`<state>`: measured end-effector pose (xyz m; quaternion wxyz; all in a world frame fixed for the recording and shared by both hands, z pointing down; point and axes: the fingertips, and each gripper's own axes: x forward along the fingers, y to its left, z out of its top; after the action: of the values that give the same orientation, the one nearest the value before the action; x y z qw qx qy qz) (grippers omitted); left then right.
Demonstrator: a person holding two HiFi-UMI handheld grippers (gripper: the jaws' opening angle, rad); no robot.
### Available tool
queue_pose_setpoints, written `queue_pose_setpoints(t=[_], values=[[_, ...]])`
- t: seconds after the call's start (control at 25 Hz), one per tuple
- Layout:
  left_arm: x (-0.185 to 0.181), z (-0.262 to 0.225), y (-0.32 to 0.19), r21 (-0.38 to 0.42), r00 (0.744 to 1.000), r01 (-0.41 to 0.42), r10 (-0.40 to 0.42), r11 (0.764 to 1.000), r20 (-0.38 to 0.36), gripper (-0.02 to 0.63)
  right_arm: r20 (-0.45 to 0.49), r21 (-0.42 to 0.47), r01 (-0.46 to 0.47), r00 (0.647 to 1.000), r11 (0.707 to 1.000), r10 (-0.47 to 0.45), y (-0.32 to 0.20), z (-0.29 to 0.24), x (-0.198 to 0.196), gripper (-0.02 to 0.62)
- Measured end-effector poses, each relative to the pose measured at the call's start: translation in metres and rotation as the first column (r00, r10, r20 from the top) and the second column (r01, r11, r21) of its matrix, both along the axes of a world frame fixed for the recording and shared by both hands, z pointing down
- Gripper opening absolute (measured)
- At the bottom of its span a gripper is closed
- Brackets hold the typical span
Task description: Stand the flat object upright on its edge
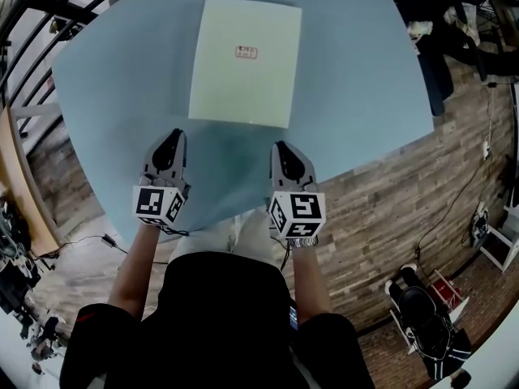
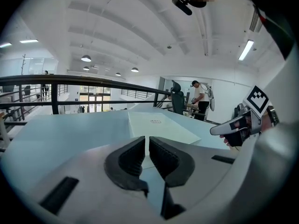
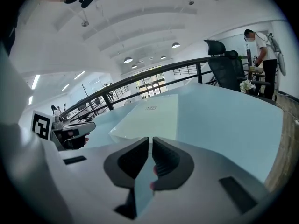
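Pale green on blue: spot the board lying flat on the tabletop, just ahead of left tool and right tool, both clenched empty. Probably best to wedge tips under the near edge, then tip up slowly and evenly.

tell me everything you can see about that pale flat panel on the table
The flat panel is a pale green rectangle, thin and stiff-looking. A small red-and-white label sits near its middle; its print is too small to read. It lies flat on the blue table, long sides running away from the person, nothing on top. The left gripper and right gripper are both short of its near edge, not touching it.
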<state>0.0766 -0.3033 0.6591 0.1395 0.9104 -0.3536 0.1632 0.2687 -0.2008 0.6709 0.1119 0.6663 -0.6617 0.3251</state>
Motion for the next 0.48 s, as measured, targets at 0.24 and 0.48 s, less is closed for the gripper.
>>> queue_pose_setpoints(t=[0.24,0.48], values=[[0.005,0.02,-0.009,-0.02,0.999,-0.039,0.04,0.999,0.024,0.06,-0.018,-0.041,-0.009,1.0,0.999,0.008,-0.009,0.023,0.012,0.022],[0.013,0.041,-0.013,-0.051,0.993,-0.097,0.1,0.994,0.056,0.123,-0.02,-0.085,0.051,0.998,0.995,-0.053,-0.014,0.045,0.016,0.12]])
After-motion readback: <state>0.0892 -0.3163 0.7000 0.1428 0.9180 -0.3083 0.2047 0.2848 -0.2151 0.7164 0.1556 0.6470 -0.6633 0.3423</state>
